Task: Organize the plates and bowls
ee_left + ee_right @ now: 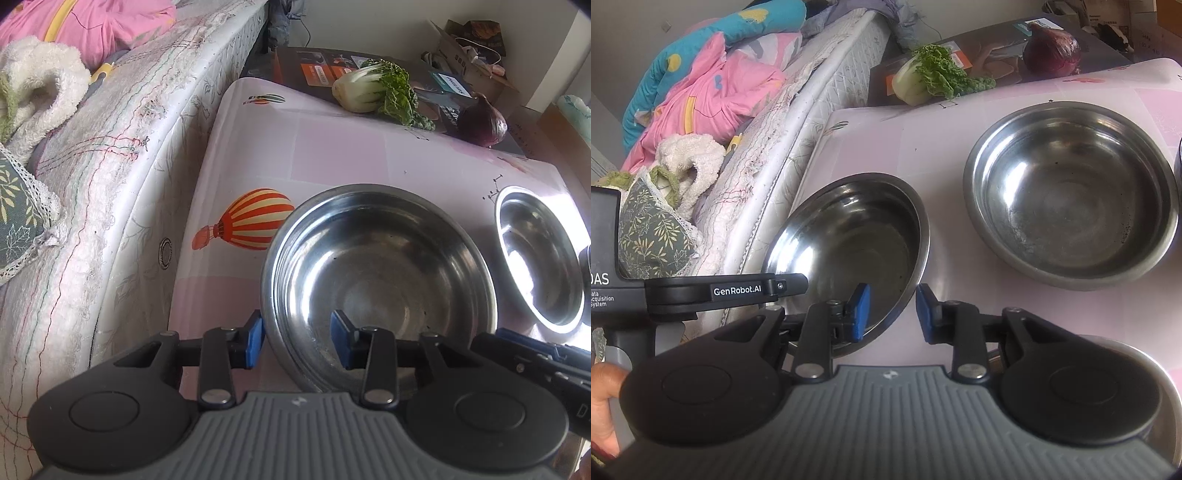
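Note:
A steel bowl [380, 273] sits on the pink balloon-print table cover [332, 147]. My left gripper [298, 339] is open astride its near left rim, one blue pad outside the wall and the other inside. In the right wrist view the same bowl [849, 243] has my right gripper [892, 314] open astride its near right rim, left pad inside and right pad outside. A second steel bowl [1071, 192] stands upright to its right, also seen as the bowl [539, 254] at the right edge of the left wrist view.
A bok choy [373, 90] and a red onion [482, 123] lie on a dark box at the table's back. A mattress [110, 184] with bedding runs along the left edge. Another steel rim [1156, 369] shows under my right gripper. A hand [602, 406] holds the left gripper's handle.

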Demonstrator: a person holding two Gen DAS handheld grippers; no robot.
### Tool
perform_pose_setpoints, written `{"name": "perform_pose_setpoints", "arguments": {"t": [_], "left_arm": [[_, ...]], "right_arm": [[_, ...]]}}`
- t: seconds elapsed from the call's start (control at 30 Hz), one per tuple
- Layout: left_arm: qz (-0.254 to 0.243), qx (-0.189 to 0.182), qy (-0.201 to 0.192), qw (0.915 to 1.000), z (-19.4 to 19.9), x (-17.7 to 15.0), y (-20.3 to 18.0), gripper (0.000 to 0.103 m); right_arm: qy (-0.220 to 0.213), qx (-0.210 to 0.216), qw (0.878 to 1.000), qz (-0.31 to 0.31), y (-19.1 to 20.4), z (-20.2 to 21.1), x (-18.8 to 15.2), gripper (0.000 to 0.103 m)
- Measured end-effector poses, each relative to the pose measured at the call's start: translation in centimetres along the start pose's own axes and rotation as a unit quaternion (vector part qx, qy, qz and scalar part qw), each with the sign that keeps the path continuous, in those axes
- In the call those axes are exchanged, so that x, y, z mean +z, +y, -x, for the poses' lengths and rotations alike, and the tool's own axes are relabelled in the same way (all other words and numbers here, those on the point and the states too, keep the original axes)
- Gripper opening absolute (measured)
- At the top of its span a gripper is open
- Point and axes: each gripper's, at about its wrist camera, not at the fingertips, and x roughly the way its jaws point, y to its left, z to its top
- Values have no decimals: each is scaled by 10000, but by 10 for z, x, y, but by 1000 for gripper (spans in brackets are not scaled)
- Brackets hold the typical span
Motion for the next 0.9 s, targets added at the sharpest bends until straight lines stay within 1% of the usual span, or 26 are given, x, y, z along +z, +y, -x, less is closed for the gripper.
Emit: {"name": "perform_pose_setpoints", "arguments": {"t": [0.13, 0.33, 0.43, 0.5, 0.57, 0.67, 0.9], "left_arm": [[-22, -78, -13, 10000, 6, -3, 3, 40], [94, 42, -148, 9998, 0, 7, 6, 40], [131, 109, -215, 9996, -6, 16, 5, 40], [143, 165, -258, 9994, -10, 20, 3, 39], [144, 188, -257, 9994, -12, 22, 0, 36], [23, 247, -283, 9993, -9, 19, -3, 35], [-22, 71, -96, 9999, -2, 3, 1, 34]], "right_arm": [[-34, 20, 9999, 110, 1, 2, -1, 27], [-192, -146, 9997, 99, -3, 0, 5, 26], [-252, -259, 9993, 82, -6, -7, 10, 25], [-277, -297, 9992, 64, -7, -10, 12, 21], [-282, -316, 9991, 58, -7, -12, 13, 18], [-286, -319, 9990, 95, -8, -11, 12, 18], [-183, -173, 9996, 121, -11, 0, 6, 17]]}}
